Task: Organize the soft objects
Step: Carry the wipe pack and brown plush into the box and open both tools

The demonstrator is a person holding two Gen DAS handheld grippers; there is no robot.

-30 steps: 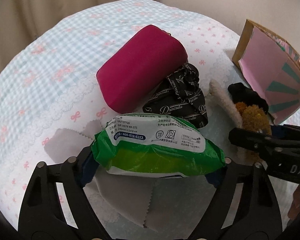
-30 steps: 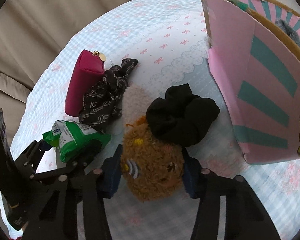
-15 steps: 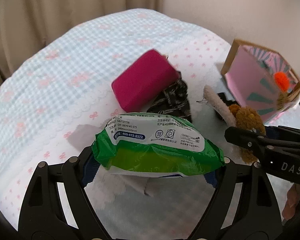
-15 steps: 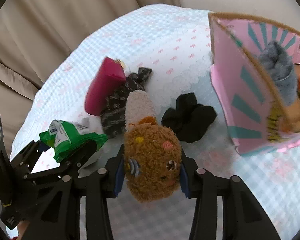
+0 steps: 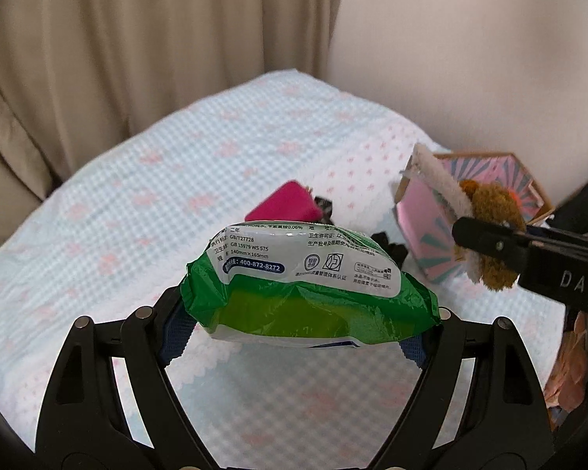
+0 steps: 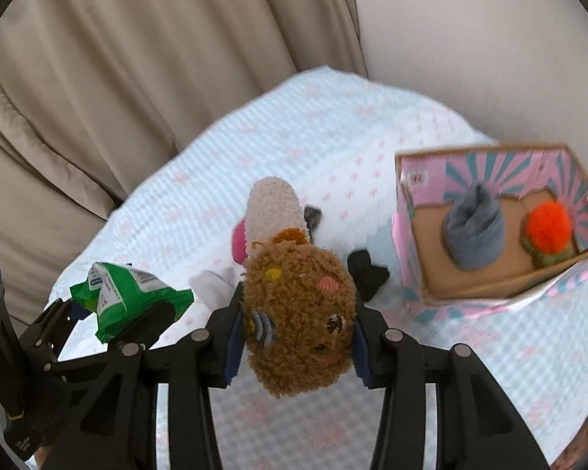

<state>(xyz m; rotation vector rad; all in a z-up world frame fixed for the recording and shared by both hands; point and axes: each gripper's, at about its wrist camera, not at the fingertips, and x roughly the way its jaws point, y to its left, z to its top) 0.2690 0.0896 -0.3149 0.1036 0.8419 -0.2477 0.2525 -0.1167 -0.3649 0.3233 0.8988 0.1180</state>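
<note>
Both my grippers have risen off the blue gingham bedspread (image 5: 145, 180) since earlier; left gripper (image 5: 294, 329) clamps wide on green plastic wipes pack (image 5: 305, 286); right gripper (image 6: 296, 337) squeezes brown fuzzy plush sock (image 6: 298, 313), left of pink cardboard box (image 6: 407, 243).

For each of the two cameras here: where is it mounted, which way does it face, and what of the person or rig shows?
Left wrist: on the left gripper, looking down along its fingers at the wipes pack it holds; the right gripper enters from the right.
Right wrist: on the right gripper, looking down at the plush toy it holds; left gripper at lower left.
Shared: bed, pink box, both held things.
</note>
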